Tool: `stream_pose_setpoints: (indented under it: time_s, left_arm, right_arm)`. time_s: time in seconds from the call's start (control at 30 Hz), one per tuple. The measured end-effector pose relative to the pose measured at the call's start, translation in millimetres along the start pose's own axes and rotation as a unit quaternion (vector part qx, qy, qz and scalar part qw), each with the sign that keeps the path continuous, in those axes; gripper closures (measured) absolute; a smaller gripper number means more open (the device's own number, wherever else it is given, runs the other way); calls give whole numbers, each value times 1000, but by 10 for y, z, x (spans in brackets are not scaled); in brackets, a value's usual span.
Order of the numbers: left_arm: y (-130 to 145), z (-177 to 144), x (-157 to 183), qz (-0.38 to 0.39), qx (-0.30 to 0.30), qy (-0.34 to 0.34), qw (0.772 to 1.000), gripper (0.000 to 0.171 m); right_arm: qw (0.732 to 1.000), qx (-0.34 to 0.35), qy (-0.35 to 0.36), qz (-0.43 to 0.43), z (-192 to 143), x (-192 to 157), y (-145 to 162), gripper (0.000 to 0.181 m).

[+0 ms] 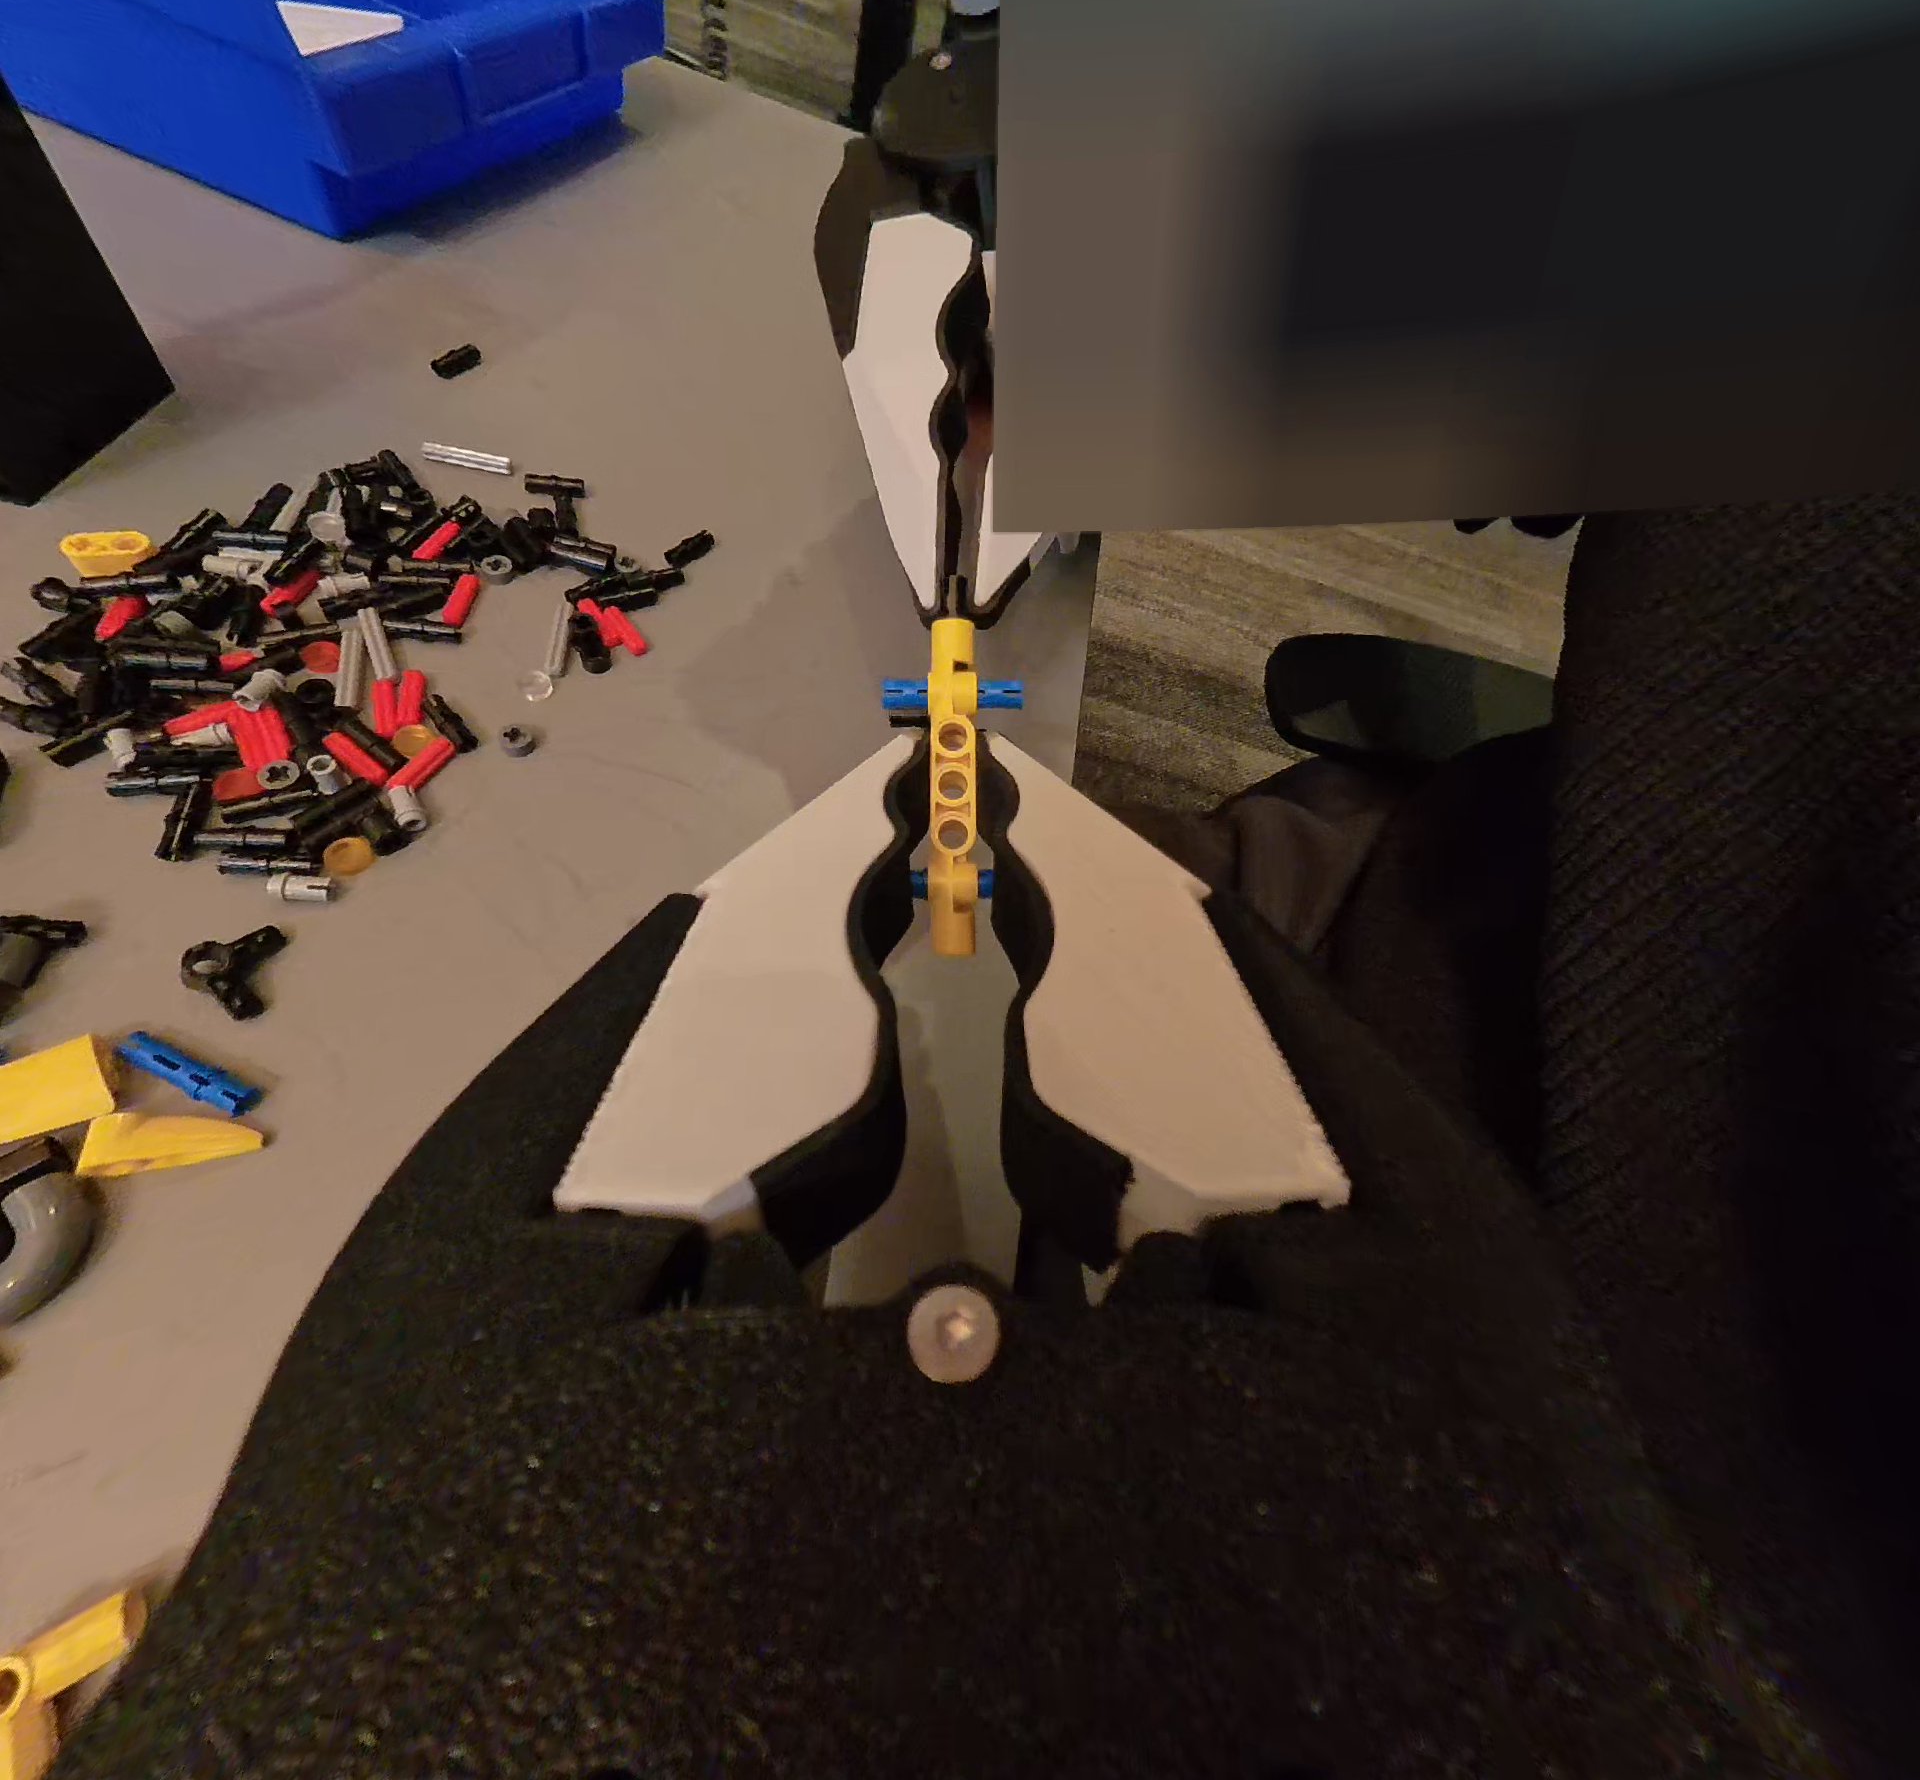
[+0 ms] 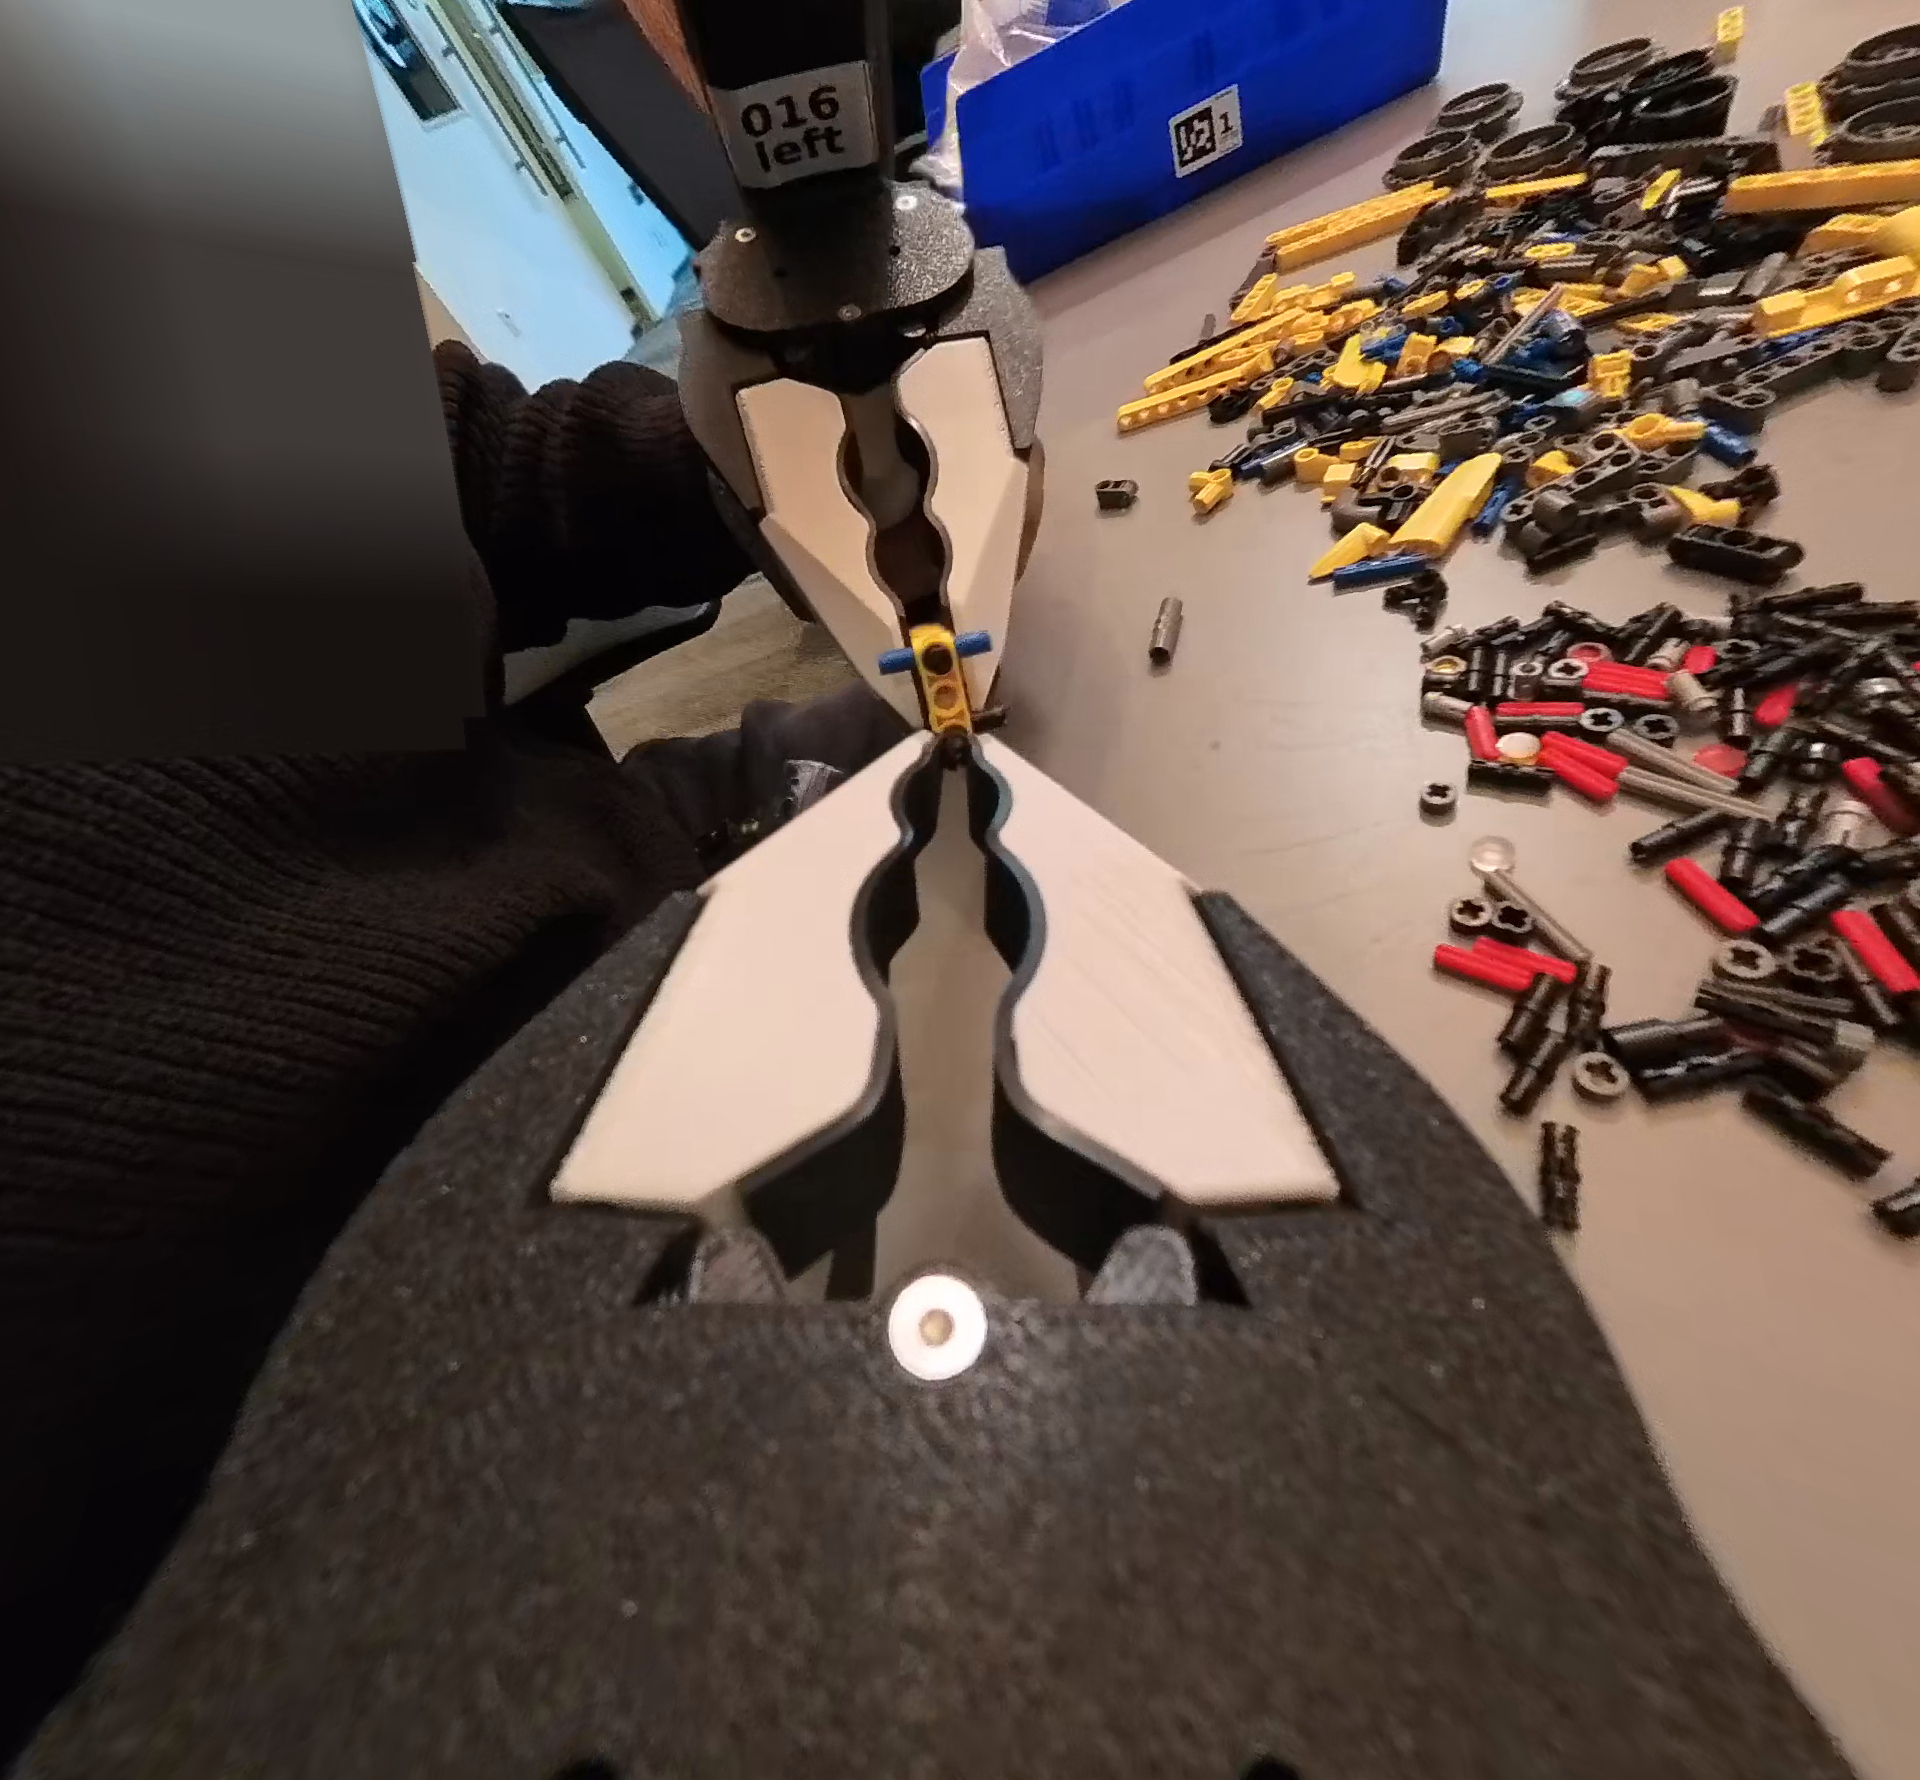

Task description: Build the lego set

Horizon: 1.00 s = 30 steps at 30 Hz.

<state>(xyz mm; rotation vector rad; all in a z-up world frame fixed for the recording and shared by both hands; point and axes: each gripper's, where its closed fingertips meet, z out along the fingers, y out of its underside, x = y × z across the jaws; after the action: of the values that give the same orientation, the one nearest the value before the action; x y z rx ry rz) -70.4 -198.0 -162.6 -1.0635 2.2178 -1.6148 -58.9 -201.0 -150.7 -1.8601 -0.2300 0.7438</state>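
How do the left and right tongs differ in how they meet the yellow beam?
Left tongs clamp the yellow beam at its middle; right tongs meet only its end, at their tips. Left tongs' tips sit apart around the beam; right tongs' tips are shut. Both point toward each other.

The left gripper (image 1: 952, 754) grips a yellow plastic beam with round holes (image 1: 952, 785) between its white, black-lined fingers (image 1: 831, 857), the beam pointing straight ahead. Two short blue plastic pins (image 1: 902, 691) cross it. The right gripper (image 1: 951, 603), facing it, meets the beam's far tip, apparently pinching a small black piece. Left of the left gripper, on the grey tabletop (image 1: 644, 380), lies a heap of black, red and grey connector pegs (image 1: 281, 650), with a blue plastic bin (image 1: 343, 37) beyond.
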Motion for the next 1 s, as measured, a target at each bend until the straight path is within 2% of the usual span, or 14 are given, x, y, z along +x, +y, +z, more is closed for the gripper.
stream_pose_setpoints:
  time_s: [0.2, 0.43, 0.63, 0.83, 1.0]
  left_arm:
    - [6, 6, 1, 11, -1, -8, 1000, 165]
    - [-12, 3, -16, 15, 4, -14, 1000, 166]
    - [-31, -13, -22, -3, 12, -2, 1000, 166]
    - [-37, -20, -14, -14, 15, 13, 1000, 166]
    - [-56, -40, -44, -22, 24, 9, 999, 167]
  right_arm:
    - [999, -20, -14, 21, 1, -3, 20, 178]
    - [989, -23, -63, 130, -1, 14, 3, 178]
    - [995, -30, -52, 74, 5, 14, -17, 177]
    - [996, -53, -48, -44, 9, 1, -25, 178]
    - [995, -56, -64, -58, 20, 22, -55, 178]
